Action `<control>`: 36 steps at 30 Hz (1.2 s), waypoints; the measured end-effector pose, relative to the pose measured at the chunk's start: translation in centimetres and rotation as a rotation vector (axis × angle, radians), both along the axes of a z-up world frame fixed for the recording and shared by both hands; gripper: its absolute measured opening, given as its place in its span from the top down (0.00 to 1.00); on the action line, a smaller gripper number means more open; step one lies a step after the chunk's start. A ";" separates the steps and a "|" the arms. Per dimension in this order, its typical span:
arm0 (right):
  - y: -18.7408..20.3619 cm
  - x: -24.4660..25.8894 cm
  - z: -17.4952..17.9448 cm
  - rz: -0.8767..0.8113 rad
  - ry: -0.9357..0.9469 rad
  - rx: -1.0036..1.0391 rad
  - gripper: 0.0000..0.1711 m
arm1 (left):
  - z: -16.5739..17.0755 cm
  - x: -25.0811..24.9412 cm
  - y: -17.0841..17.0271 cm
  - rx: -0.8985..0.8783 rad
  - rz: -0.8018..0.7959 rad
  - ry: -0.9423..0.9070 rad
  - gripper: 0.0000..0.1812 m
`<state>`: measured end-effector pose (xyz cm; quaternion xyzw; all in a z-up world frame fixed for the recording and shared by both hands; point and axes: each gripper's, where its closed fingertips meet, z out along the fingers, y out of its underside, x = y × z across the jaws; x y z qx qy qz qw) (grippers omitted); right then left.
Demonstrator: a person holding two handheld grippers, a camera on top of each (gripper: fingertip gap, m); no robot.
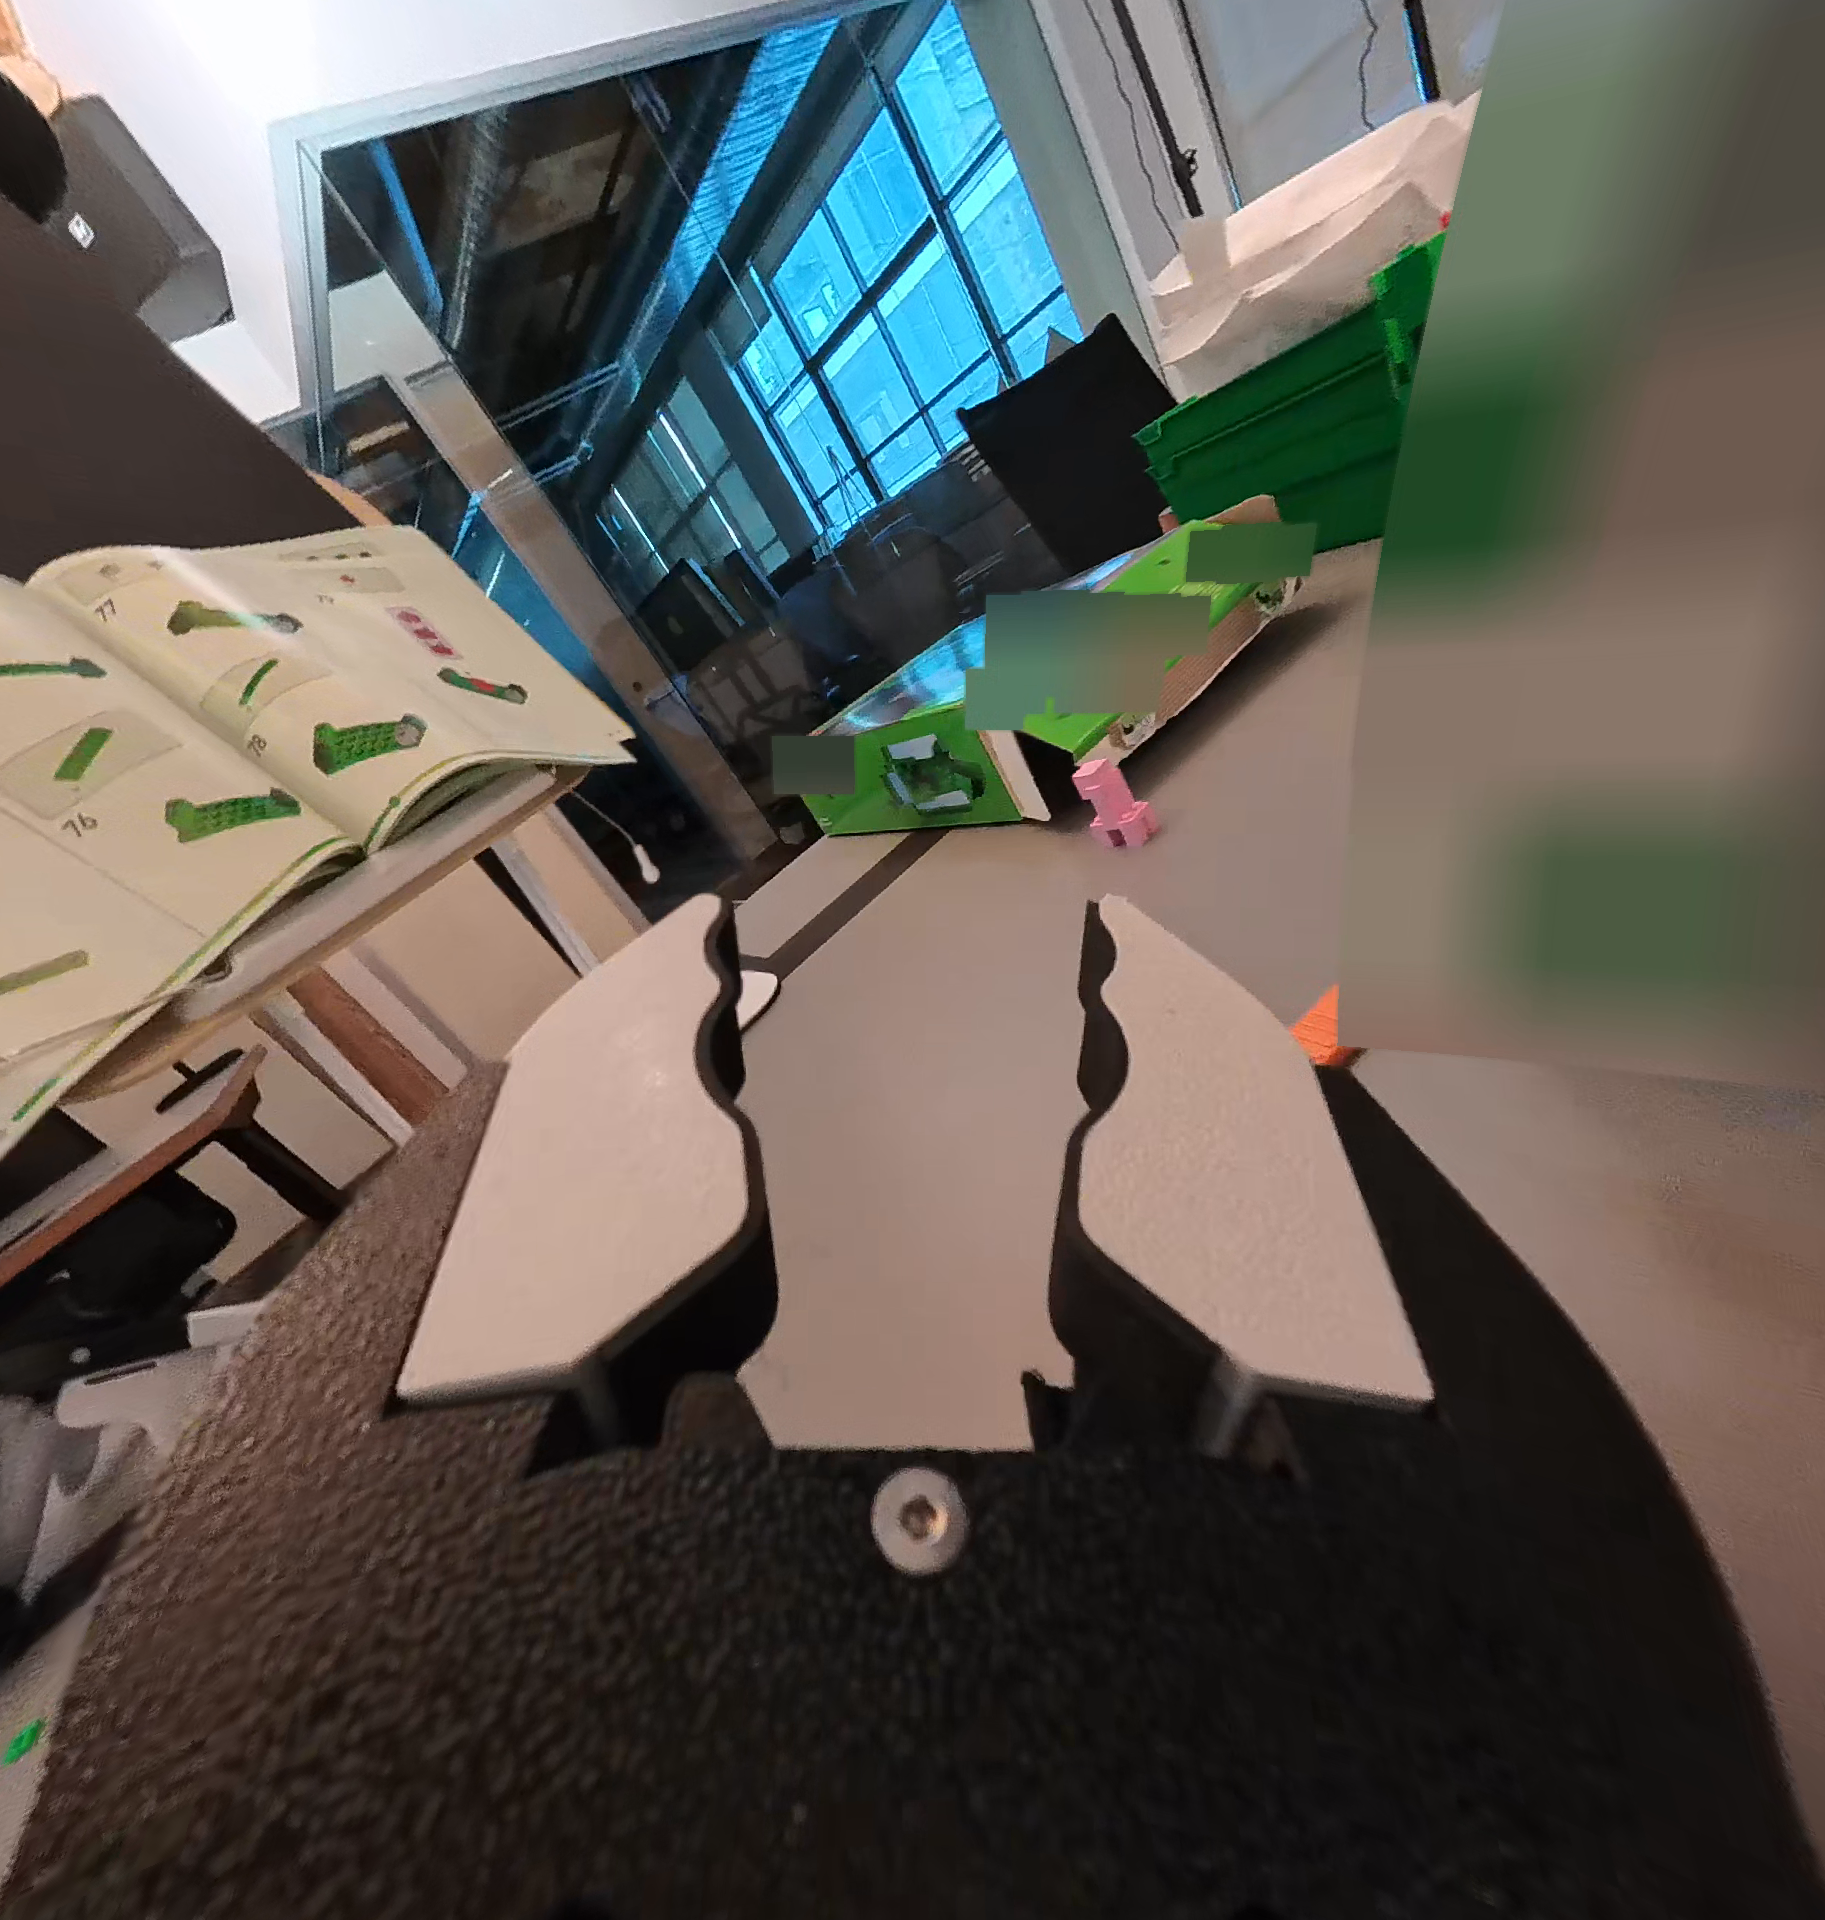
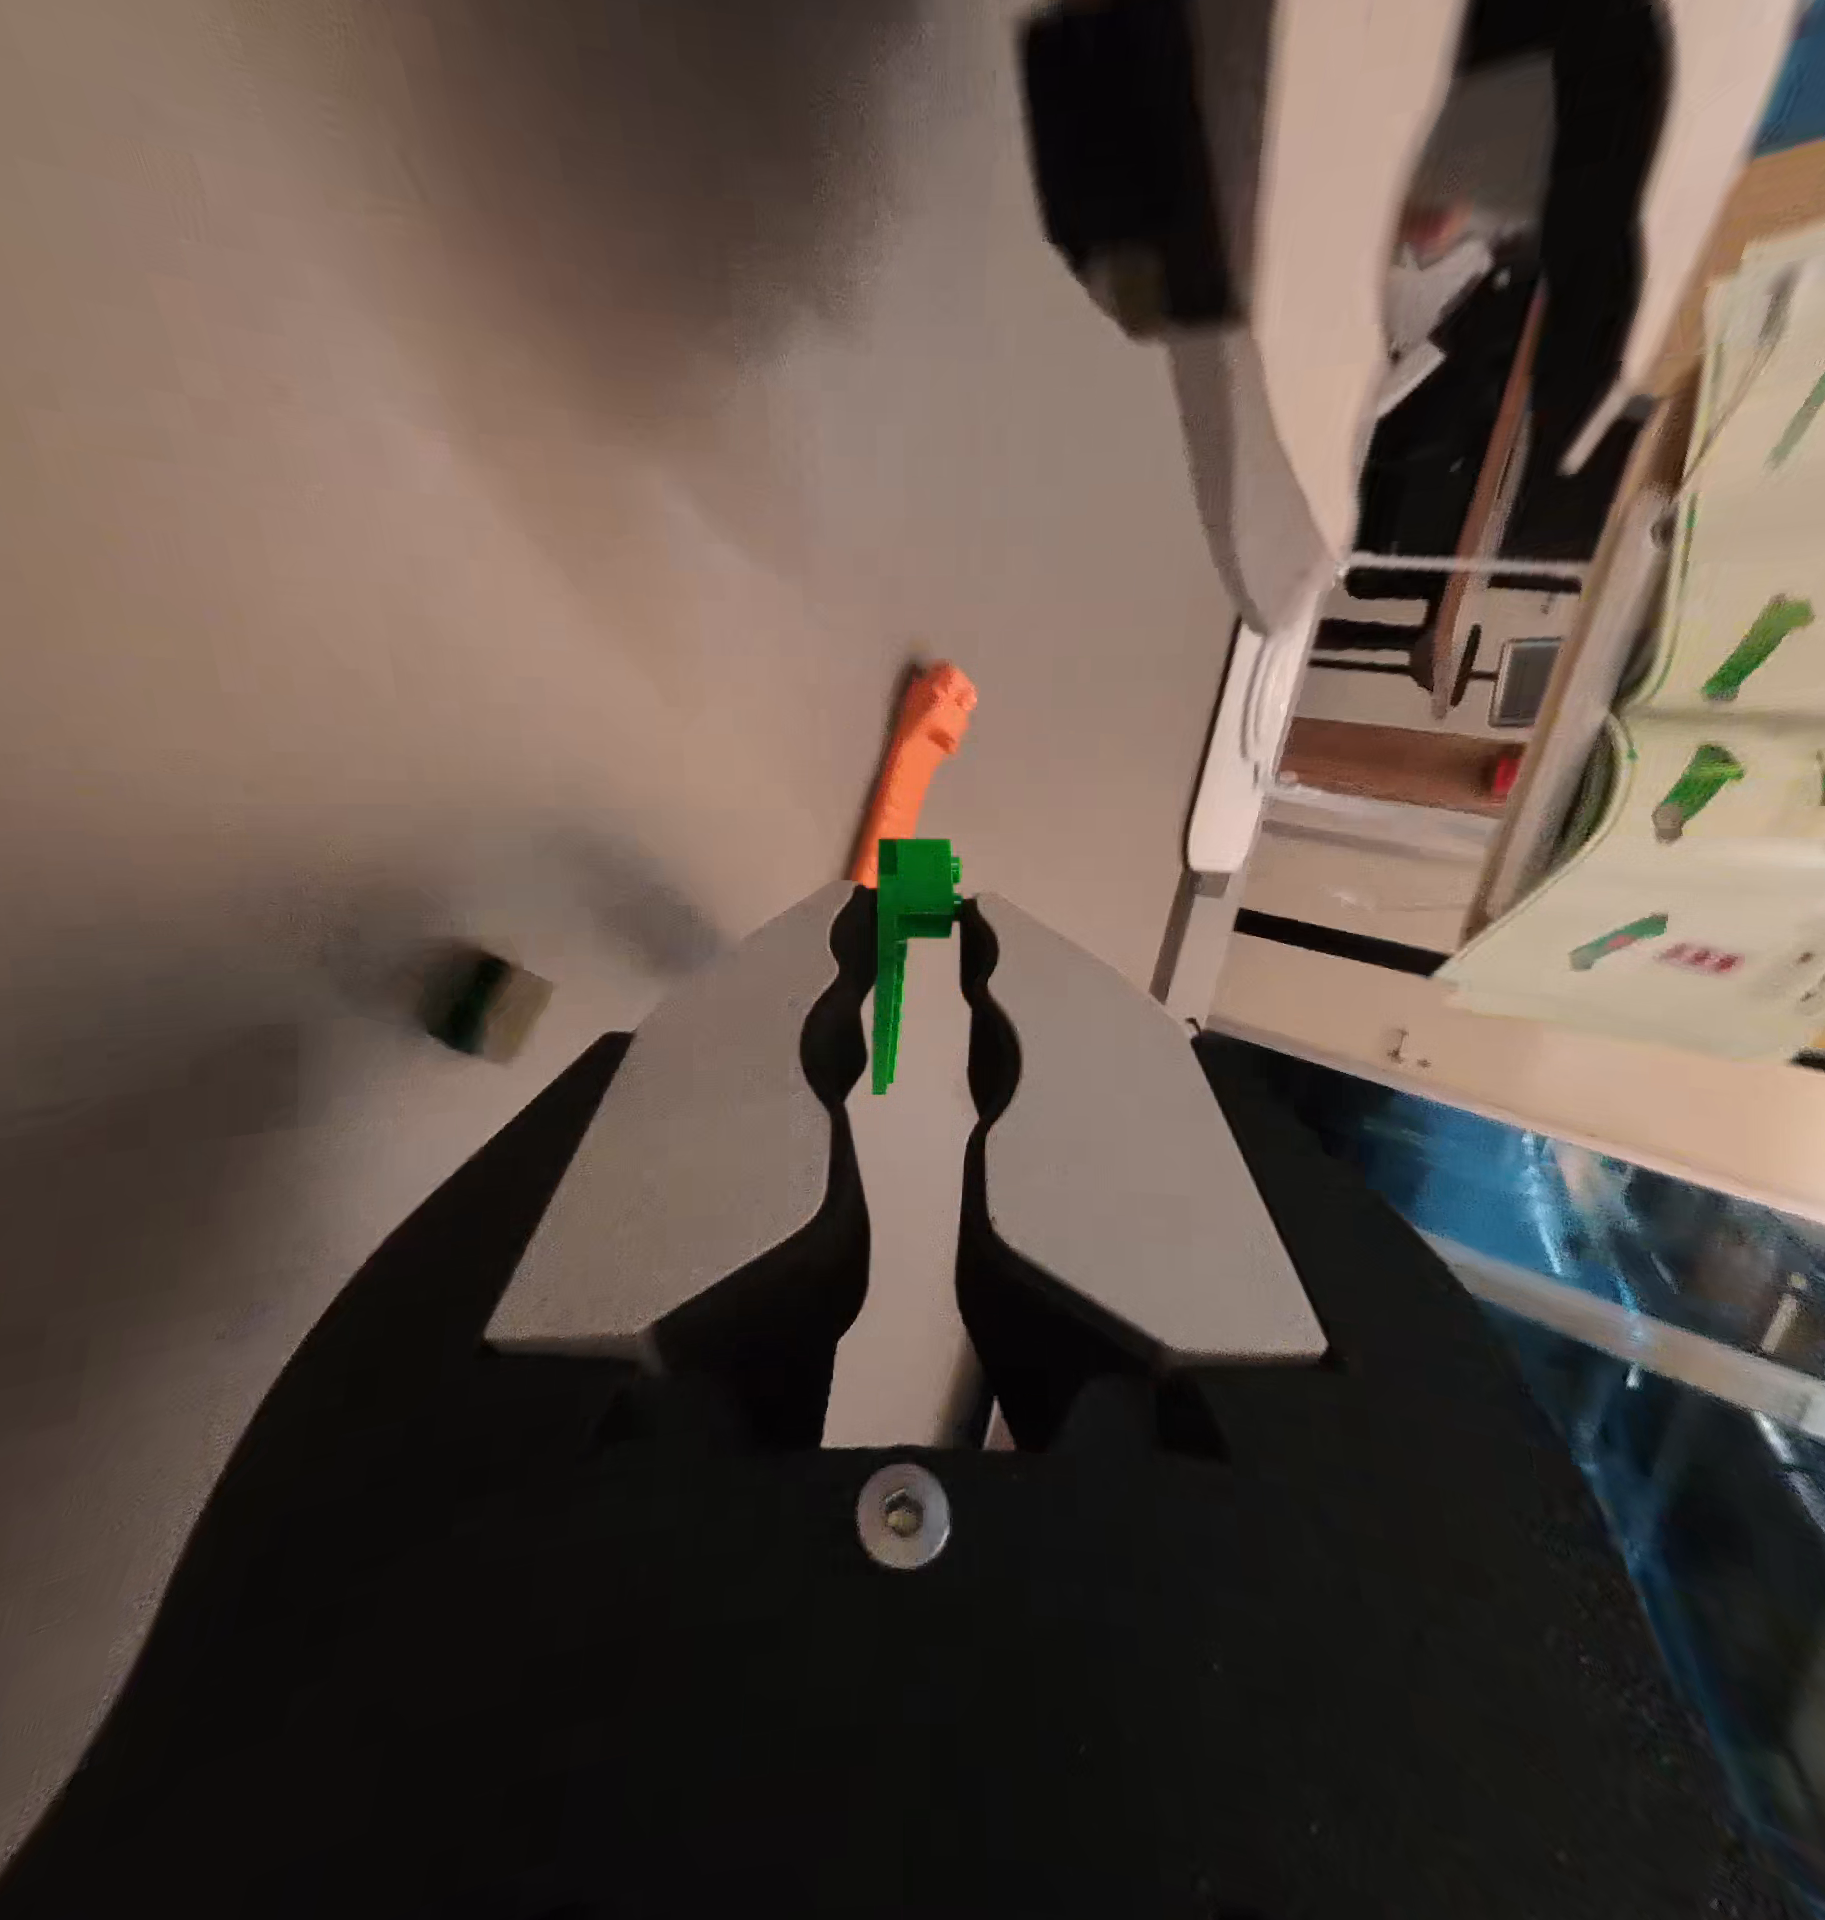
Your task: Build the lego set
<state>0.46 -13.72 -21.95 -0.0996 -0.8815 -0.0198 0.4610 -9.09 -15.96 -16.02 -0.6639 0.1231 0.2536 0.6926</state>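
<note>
My left gripper (image 1: pixel 913 909) is open and empty above the grey table (image 1: pixel 918 1039). A pink lego figure (image 1: pixel 1116 805) stands on the table ahead of it, beside the green lego box (image 1: pixel 918 784). My right gripper (image 2: pixel 913 909) is shut on a green lego piece (image 2: pixel 913 904), a small block with a thin plate running back between the fingers. An orange brick separator (image 2: pixel 913 764) lies on the table just beyond the green piece; its tip also shows in the left wrist view (image 1: pixel 1318 1029). The other gripper (image 2: pixel 1199 260) shows blurred at the upper right.
An open instruction booklet (image 1: pixel 212 748) rests on a stand at the left; it also shows in the right wrist view (image 2: pixel 1739 727). Green bins (image 1: pixel 1282 447) stand at the back right. A small blurred white and green block (image 2: pixel 477 997) lies left of my right gripper. A glass case (image 1: pixel 575 416) stands behind. The orange brick separator (image 2: pixel 913 764) sits 8 cm or so from the ends of my right fingers. The pink lego figure (image 1: pixel 1116 805) sits 20 cm or so from the ends of my right fingers.
</note>
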 end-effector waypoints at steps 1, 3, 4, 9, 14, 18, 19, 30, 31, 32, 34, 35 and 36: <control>-0.8 0.1 -0.6 0.005 0.000 0.010 0.91 | 0.0 -0.2 0.0 0.002 0.003 -0.016 0.66; -2.6 0.3 -1.4 0.032 -0.007 0.015 0.91 | 0.1 -0.4 -0.1 0.009 0.007 -0.033 0.66; -3.3 0.3 -1.6 0.043 -0.008 0.018 0.91 | 0.2 -0.5 -0.2 0.014 0.009 -0.032 0.66; -5.0 0.2 -3.0 0.071 -0.051 0.047 0.91 | 0.5 -0.3 -0.5 0.028 0.004 -0.011 0.66; -5.8 0.9 -3.8 0.067 -0.118 0.010 0.84 | 0.0 -0.2 -0.3 0.005 -0.003 -0.014 0.65; -5.8 2.5 -2.9 0.000 -0.190 -0.096 0.71 | -0.2 -0.2 -0.2 -0.005 -0.007 -0.023 0.65; -5.7 3.1 -2.5 -0.021 -0.201 -0.132 0.70 | -0.2 -0.2 -0.2 -0.006 -0.007 -0.025 0.65; -2.7 6.0 0.9 -0.476 0.003 -1.155 0.88 | 0.2 2.2 -0.4 0.020 -0.165 0.005 0.67; -2.5 5.8 0.4 -0.482 0.005 -1.103 0.88 | 0.1 2.5 -0.5 0.018 -0.184 0.005 0.67; -2.4 5.7 -0.1 -0.468 -0.023 -1.028 0.88 | 0.0 2.8 -0.5 0.013 -0.204 0.003 0.67; -2.2 5.5 -0.6 -0.417 -0.077 -0.930 0.87 | -0.2 3.3 -0.6 -0.003 -0.239 -0.003 0.68; -2.1 5.3 -0.5 -0.404 -0.099 -0.926 0.87 | -0.3 3.4 -0.6 -0.008 -0.240 -0.003 0.69; -2.2 5.1 -0.5 -0.393 -0.119 -0.948 0.87 | -0.3 3.3 -0.6 -0.009 -0.231 0.000 0.69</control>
